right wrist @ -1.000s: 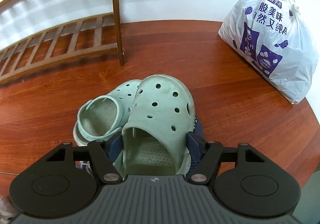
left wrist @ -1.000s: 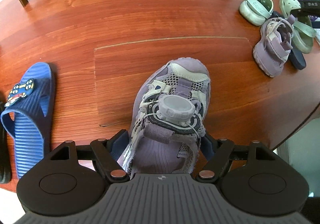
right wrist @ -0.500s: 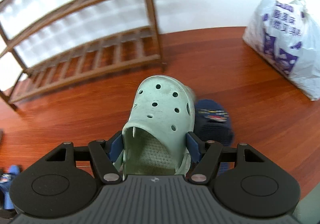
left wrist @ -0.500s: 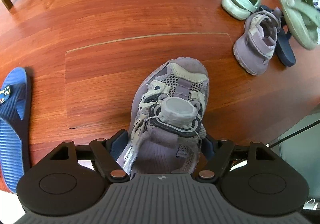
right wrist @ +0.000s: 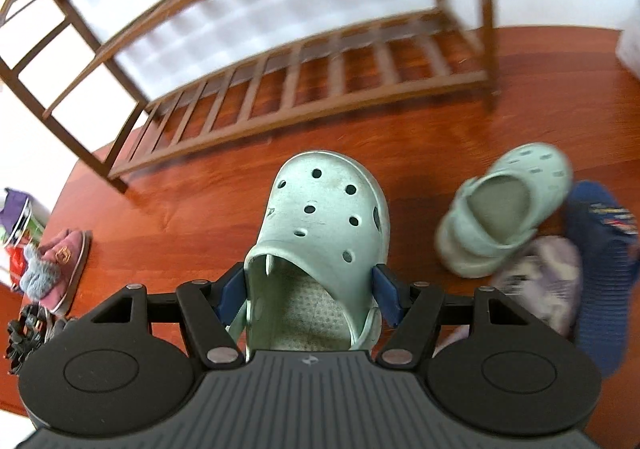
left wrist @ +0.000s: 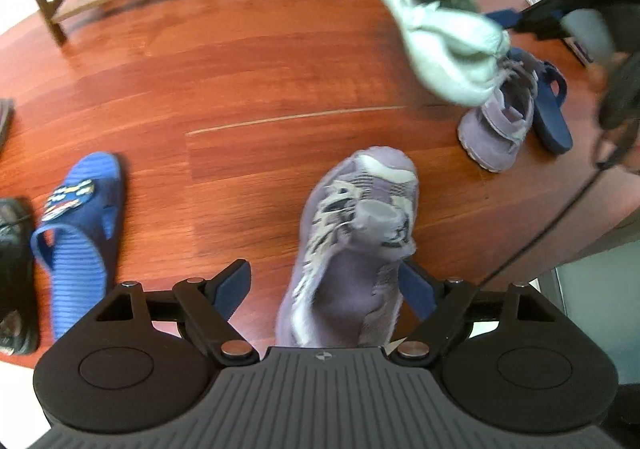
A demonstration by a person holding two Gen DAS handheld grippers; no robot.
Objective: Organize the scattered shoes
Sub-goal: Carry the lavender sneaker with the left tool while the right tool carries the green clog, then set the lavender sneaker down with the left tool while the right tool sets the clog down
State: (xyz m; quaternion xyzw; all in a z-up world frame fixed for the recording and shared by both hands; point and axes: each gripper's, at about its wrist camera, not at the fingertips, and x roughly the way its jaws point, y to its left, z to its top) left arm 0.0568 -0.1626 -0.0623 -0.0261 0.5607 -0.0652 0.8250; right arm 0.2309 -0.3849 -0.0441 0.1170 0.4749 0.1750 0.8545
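1. The purple sneaker [left wrist: 352, 249] is lying between the fingers of the left gripper [left wrist: 326, 289] in the left wrist view, toe pointing toward twelve o'clock over the wooden floor [left wrist: 248, 89]. The jaws are opening: the left finger is standing clear of the shoe with floor showing in the gap, while the right finger is sitting close against the shoe's side.
2. The mint green clog [right wrist: 320, 245] is being clamped at its heel opening by the right gripper [right wrist: 310, 291], both blue pads pressing on its sides, toe pointing to twelve o'clock toward the wooden shoe rack [right wrist: 304, 89].
3. In the left wrist view that clog is appearing blurred at one o'clock, hanging above the floor under the black frame of the right gripper.
4. The second purple sneaker [left wrist: 504, 121] is lying at two o'clock of the first, touching a dark blue slipper [left wrist: 550, 117] on its right side.
5. In the right wrist view, the second mint green clog [right wrist: 504, 225] is resting on the floor at three o'clock of the held clog, well apart from it.
6. A bright blue slipper [left wrist: 76, 233] is lying at nine o'clock of the left gripper, and a black shoe [left wrist: 14, 273] is just beside it at the picture's edge.
7. A pink furry slipper [right wrist: 60, 269] is lying at nine o'clock in the right wrist view.
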